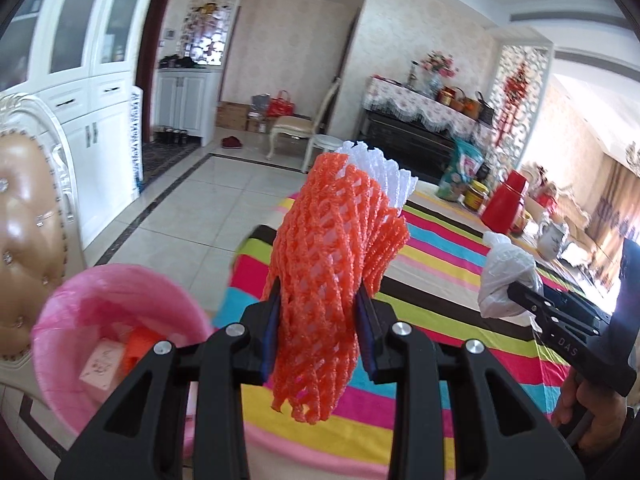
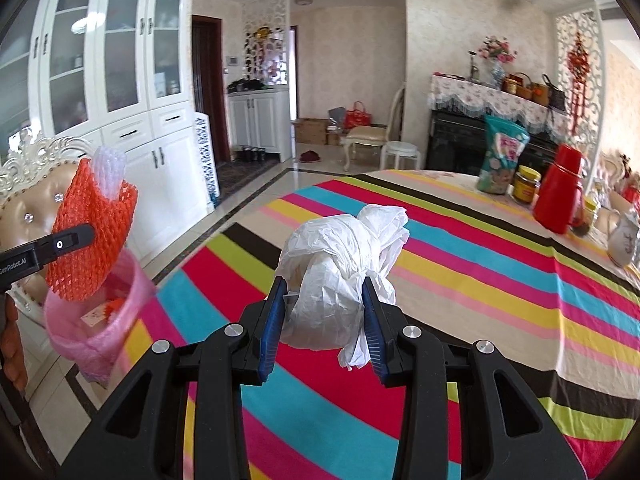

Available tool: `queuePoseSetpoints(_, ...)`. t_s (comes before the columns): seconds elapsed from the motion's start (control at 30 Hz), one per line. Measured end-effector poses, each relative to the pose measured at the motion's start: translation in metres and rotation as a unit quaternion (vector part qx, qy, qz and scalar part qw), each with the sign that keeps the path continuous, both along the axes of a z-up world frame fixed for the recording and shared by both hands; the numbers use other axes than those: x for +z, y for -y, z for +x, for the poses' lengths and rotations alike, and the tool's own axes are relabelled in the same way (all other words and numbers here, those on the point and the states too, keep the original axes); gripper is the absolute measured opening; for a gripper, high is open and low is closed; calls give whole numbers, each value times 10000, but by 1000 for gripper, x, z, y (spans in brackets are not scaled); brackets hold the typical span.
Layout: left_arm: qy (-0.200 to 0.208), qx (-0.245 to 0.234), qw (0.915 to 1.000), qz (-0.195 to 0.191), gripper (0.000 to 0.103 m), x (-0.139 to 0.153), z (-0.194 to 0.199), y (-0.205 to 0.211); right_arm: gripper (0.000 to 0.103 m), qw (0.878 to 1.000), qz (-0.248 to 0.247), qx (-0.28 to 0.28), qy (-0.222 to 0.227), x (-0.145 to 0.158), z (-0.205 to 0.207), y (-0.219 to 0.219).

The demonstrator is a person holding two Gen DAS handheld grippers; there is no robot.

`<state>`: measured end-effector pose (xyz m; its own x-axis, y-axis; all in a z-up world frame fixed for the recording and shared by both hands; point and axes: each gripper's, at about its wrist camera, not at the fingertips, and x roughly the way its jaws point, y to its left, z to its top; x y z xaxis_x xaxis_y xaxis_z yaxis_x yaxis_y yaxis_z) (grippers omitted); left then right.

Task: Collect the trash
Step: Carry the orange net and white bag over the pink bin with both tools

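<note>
Left claw [image 1: 318, 336] is clamping orange foam netting [image 1: 336, 264] beside the pink bin [image 1: 80, 308]; right claw [image 2: 326, 316] is clamping a white bag [image 2: 340, 264] above the tabletop [image 2: 460, 280].

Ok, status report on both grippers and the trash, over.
Left gripper shut on orange foam net. Right gripper shut on white plastic bag. Pink bin by the table edge, nothing blocking.
</note>
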<state>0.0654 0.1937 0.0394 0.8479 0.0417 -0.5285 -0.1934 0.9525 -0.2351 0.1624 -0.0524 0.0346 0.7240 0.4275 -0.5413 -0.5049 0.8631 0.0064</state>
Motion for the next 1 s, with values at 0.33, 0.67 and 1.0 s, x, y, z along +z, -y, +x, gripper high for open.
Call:
queuePoseSetpoints(0.33,132,703,9974,-104,32,7,-56,-76,37,9981,-48,606,72,8,-30,-71)
queuePoseSetpoints(0.67,127,1198,9922,-314,33,-1,-89,-128,37,9922,-153,1237,56,8,-63,-145)
queuePoseSetpoints(1.0,113,1512,9872,-503,33,-7,-106,-158,37,9855,-176,1688,-82,2,-76,-203)
